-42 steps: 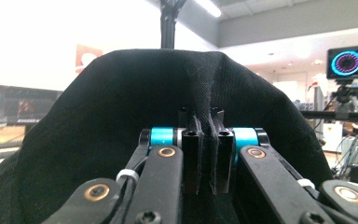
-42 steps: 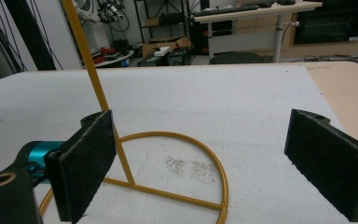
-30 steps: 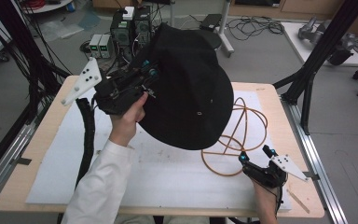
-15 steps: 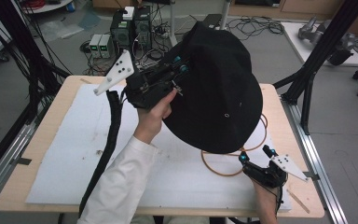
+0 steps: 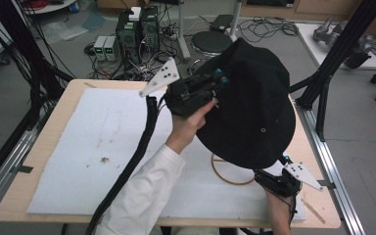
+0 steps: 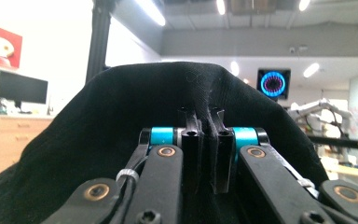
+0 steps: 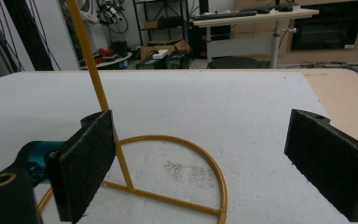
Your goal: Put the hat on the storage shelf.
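The black bucket hat (image 5: 254, 110) hangs in the air above the far right part of the white-covered surface (image 5: 93, 147), lifted off it. The left claw (image 5: 214, 84) is clenched on a fold of the hat's fabric at its near-left edge; in the left gripper view the cloth is pinched tight between the two jaws. Below the hat stands a yellow wire stand (image 7: 121, 154), its ring base flat on the surface. The right claw (image 7: 200, 163) rests low beside that stand, released, jaws spread wide, the upright rod just beside one pad.
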`<action>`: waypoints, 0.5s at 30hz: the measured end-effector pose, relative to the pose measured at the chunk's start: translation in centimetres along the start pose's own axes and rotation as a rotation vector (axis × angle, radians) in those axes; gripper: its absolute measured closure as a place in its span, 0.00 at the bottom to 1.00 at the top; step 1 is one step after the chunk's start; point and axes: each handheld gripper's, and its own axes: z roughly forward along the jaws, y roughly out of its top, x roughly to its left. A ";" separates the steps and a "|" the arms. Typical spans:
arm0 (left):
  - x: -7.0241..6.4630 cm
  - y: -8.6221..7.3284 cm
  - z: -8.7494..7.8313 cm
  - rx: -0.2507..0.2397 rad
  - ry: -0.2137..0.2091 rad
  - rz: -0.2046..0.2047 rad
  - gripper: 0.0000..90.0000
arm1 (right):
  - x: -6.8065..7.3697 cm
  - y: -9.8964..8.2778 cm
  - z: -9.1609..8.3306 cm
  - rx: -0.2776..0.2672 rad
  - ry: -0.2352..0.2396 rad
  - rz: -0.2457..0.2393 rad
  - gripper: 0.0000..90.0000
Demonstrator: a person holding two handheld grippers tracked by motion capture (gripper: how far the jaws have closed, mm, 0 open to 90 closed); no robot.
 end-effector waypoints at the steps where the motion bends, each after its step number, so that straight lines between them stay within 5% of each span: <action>1: -0.2 -0.8 0.7 0.008 -0.005 -0.017 0.96 | 0.0 0.0 0.0 0.001 0.002 -0.001 0.09; 12: -0.1 -2.8 3.0 0.033 0.020 -0.058 0.96 | 0.0 0.0 -0.4 -0.017 -0.003 -0.005 0.09; 15: 0.1 -3.2 3.2 0.042 0.031 -0.057 0.96 | -0.1 0.1 -1.0 -0.058 -0.012 -0.007 0.09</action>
